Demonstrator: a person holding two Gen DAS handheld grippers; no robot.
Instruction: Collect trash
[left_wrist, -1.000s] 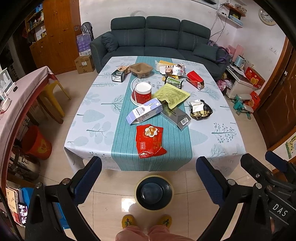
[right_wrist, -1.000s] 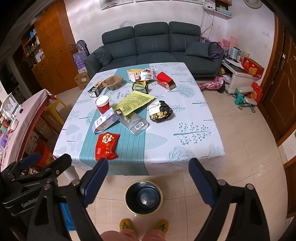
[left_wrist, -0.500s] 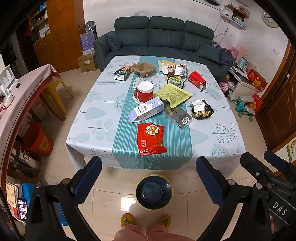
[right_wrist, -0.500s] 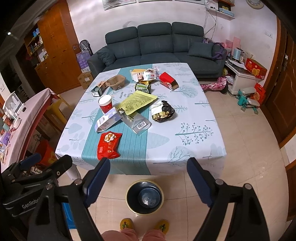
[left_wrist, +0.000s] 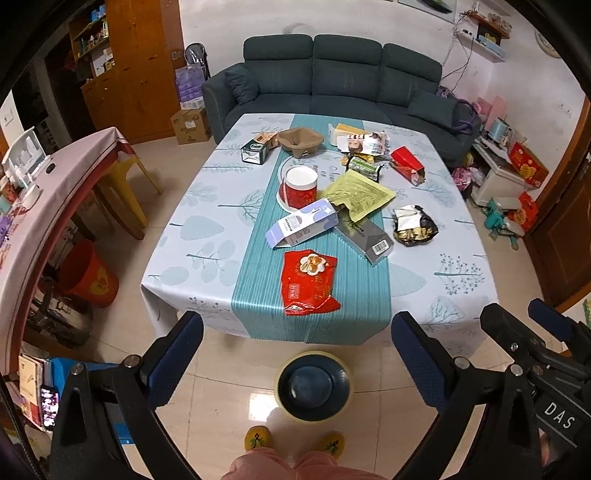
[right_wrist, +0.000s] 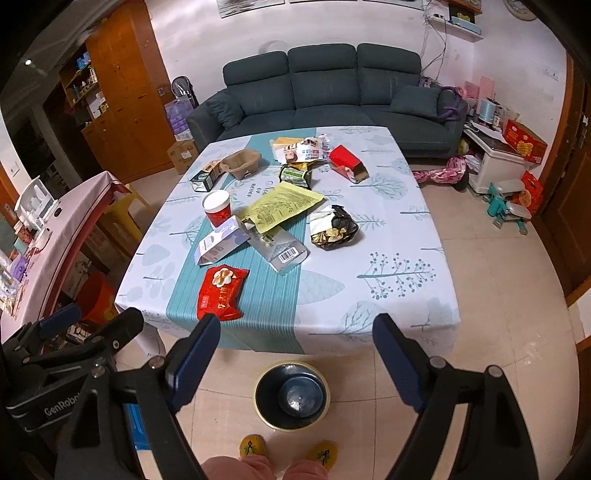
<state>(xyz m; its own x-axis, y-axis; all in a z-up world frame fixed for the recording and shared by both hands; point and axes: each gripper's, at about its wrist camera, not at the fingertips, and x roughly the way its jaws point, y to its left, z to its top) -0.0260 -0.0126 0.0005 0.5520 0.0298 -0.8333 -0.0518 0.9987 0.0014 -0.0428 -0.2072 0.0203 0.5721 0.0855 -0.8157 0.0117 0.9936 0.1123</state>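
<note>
Both views have crept closer to the red snack wrapper (left_wrist: 308, 282) at the table's (left_wrist: 184, 229) near edge w/ bin (left_wrist: 313, 386) below; left gripper (left_wrist: 297, 354) & right gripper (right_wrist: 291, 358) gape wide, empty, so approach low, pinch one crinkled edge.

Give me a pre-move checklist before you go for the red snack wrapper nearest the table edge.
1. Left gripper jaws open and empty: ok.
2. Right gripper jaws open and empty: ok.
3. Red snack wrapper lies flat on the teal runner, nothing on top of it: ok.
4. Wrapper clear of the purple-white carton behind it: ok, a small gap shows.
5. Bin on the floor below the table edge, mouth open: ok.
6. Gripper down at the wrapper: not ok, both hang short of the table.
</note>
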